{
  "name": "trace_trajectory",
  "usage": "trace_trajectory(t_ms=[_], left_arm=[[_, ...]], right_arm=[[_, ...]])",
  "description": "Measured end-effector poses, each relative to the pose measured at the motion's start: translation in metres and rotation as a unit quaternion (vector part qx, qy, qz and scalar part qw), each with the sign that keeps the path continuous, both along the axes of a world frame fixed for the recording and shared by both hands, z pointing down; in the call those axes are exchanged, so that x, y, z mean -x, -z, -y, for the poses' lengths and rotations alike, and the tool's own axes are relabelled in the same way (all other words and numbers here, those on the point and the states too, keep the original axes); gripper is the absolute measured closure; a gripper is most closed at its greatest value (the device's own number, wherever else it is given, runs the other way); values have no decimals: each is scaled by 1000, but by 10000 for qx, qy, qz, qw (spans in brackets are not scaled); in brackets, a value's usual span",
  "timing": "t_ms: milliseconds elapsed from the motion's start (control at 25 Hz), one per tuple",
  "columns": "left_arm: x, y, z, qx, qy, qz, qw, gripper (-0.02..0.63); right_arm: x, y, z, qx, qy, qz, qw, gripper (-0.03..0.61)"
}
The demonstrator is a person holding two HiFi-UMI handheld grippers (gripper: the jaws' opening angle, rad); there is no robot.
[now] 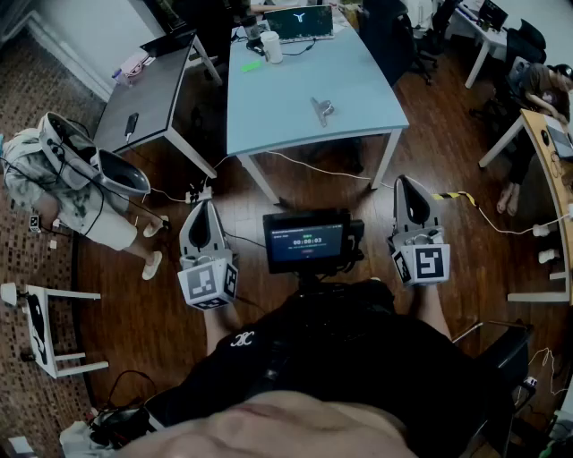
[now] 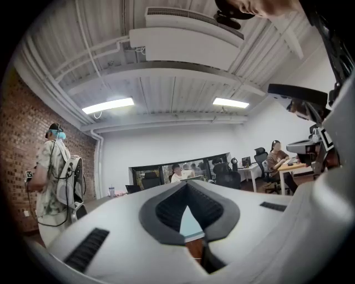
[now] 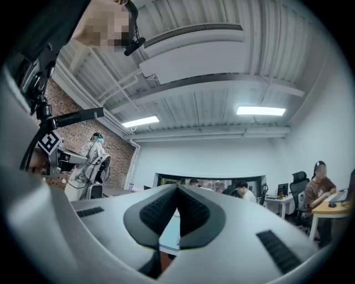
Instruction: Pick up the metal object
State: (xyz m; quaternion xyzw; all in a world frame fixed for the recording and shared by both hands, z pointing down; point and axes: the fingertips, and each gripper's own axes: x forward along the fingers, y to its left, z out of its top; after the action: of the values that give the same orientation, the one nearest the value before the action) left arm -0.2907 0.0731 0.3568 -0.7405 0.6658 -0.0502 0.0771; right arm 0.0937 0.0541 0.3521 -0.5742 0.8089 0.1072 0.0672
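Standing well back from the pale blue table, the person held both tools low at the waist, either side of a small chest-mounted screen. The metal object lay alone on the bare middle of the table, slightly nearer the near edge than the far one. A laptop sat at the far edge and a white cup toward the far left corner, both well apart from the object. The left gripper had its jaws pressed together with nothing between them, and its own view looked over the room, not at the table. The right gripper was likewise closed tight and empty. No reach had begun, as I judged it; the whole pick lay ahead. Risks noted: both sets of jaws must be spread before descent, since closed tips would only shove the piece across the smooth top, perhaps toward an edge. The object looked small and low-lying, so a tilted or off-centre pinch might let it skid or flip out. A white cable trailed over the floor below the near edge, and a striped one ran off to the right; either could catch a foot on the walk in. Another person stood to the left by a dark grey table, close enough to matter if the approach swung wide.
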Motion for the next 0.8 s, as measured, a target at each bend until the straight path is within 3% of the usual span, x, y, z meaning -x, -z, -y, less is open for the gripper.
trace_trajectory(t_ms=[160, 400, 560, 800], left_arm=[[18, -7, 8, 80, -24, -17, 10000, 603], [32, -9, 42, 82, -84, 0, 9999, 603], [19, -21, 76, 109, -105, 278, 9995, 603], [-24, -31, 165, 91, -223, 376, 9990, 603]], right_arm=[[16, -16, -3, 325, 45, -46, 9995, 598], [27, -22, 25, 412, -54, -43, 9991, 598], [17, -28, 60, 323, -84, -87, 9994, 598], [-25, -43, 147, 291, -122, 77, 9995, 598]])
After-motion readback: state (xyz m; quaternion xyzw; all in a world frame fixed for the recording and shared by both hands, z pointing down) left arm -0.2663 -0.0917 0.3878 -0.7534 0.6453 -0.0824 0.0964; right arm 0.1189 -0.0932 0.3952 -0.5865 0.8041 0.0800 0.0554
